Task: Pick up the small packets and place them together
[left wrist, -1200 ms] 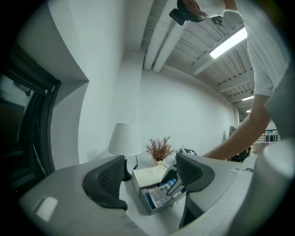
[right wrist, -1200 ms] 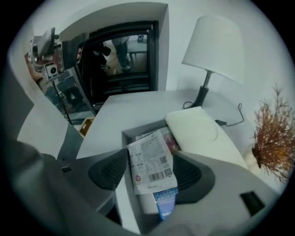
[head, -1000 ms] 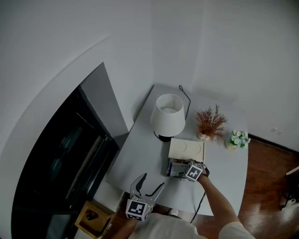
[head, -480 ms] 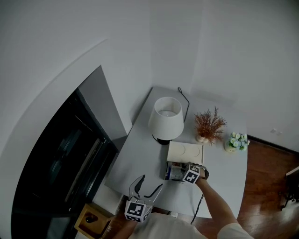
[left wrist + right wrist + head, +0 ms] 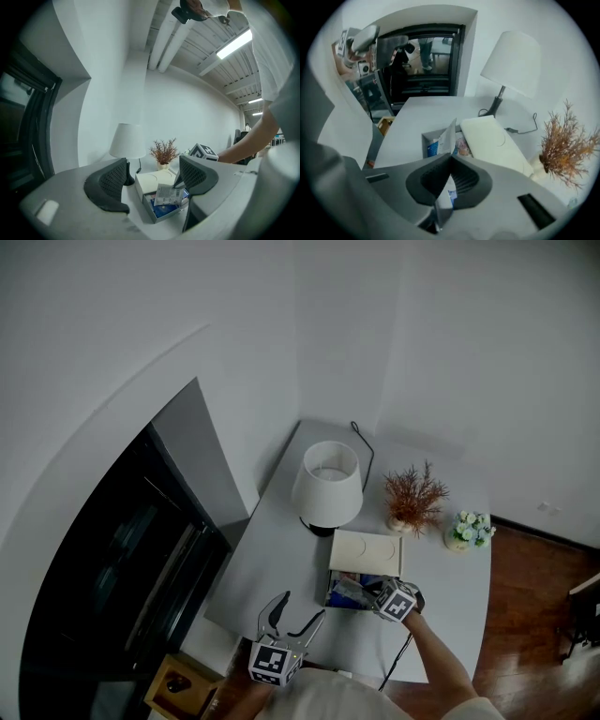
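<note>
Grey tabletop, near edge: right gripper, jaws just closed on a thin packet above the box; left gripper stands wide, empty. Risk: the limp packet could slide from the pads.

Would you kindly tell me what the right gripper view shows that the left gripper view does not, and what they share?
Only the right gripper view: the right gripper, its jaws just closed on a packet, seen edge-on.
Only the left gripper view: the left gripper, open with nothing held, the ceiling lights, and the right gripper's marker cube.
Both: the lamp, dried plant, white lid and open box.
</note>
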`<control>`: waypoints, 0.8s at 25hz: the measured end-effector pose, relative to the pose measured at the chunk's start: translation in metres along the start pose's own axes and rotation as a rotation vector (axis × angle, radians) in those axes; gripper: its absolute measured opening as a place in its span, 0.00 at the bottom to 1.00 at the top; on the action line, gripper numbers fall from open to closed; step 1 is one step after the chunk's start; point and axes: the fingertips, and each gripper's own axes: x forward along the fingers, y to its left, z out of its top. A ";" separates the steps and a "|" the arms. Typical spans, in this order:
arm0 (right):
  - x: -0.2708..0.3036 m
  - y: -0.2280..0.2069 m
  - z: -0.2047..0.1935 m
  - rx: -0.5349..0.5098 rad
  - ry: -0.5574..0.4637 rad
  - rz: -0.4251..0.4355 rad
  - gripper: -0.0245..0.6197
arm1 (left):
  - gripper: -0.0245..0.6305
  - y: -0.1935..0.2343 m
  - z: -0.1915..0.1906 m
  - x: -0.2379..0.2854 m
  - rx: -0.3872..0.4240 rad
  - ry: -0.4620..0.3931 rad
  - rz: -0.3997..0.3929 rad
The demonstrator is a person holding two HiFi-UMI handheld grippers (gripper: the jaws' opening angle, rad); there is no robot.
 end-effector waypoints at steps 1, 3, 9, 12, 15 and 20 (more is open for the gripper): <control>-0.005 -0.002 0.002 0.055 -0.026 0.015 0.07 | 0.57 0.001 0.000 0.001 0.001 0.000 0.001; -0.011 -0.009 0.003 0.176 -0.093 0.047 0.07 | 0.57 0.001 0.000 0.001 0.001 0.002 0.004; -0.032 -0.056 0.052 0.759 -0.507 0.152 0.06 | 0.57 0.003 0.001 0.003 0.004 0.008 0.009; -0.015 -0.079 0.053 0.951 -0.545 0.101 0.06 | 0.57 0.005 0.001 0.001 0.005 0.006 0.018; 0.012 -0.092 0.043 1.123 -0.543 0.062 0.06 | 0.57 0.007 0.001 -0.001 0.000 0.007 0.031; 0.041 -0.105 0.030 1.235 -0.503 -0.024 0.06 | 0.57 0.010 0.001 -0.004 -0.002 0.007 0.043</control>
